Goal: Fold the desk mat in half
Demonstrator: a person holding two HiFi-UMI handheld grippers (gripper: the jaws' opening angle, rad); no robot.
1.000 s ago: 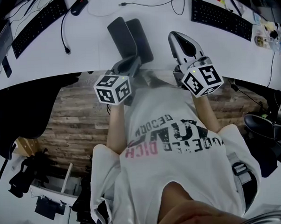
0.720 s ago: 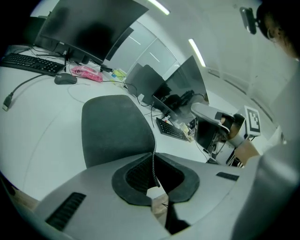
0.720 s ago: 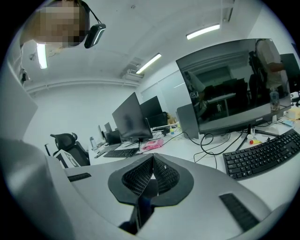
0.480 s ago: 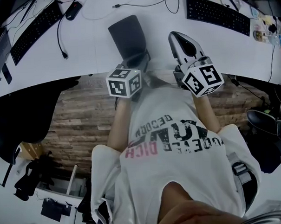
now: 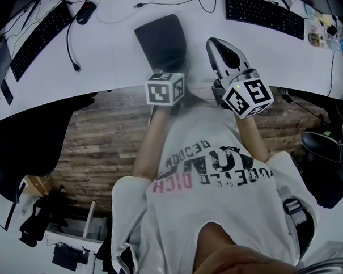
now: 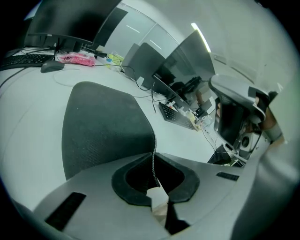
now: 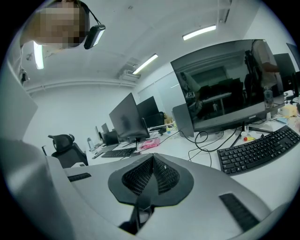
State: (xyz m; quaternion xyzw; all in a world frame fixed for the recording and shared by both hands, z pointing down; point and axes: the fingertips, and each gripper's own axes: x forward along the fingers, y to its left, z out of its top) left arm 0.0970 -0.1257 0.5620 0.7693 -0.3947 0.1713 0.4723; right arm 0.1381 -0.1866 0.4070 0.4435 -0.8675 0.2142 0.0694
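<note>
left gripper [image 6: 154, 183], clamped on the mat [image 5: 161, 40] edge, has swung it over and down, leaving the mat all but doubled at the desk's [image 5: 117, 62] near edge; right gripper [image 7: 152, 176] hovers closed, empty.

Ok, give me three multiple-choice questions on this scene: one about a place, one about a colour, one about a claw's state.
1. Where does the desk mat lie? A on the floor; B on the white desk; C on a chair.
2. What colour is the desk mat? A pink; B white; C dark grey.
3. The left claw is: A wide open; B shut on a cable; C shut on the desk mat's edge.
Answers: B, the head view shows it on the desk; C, both views show it dark grey; C, its edge runs between the closed jaws.
</note>
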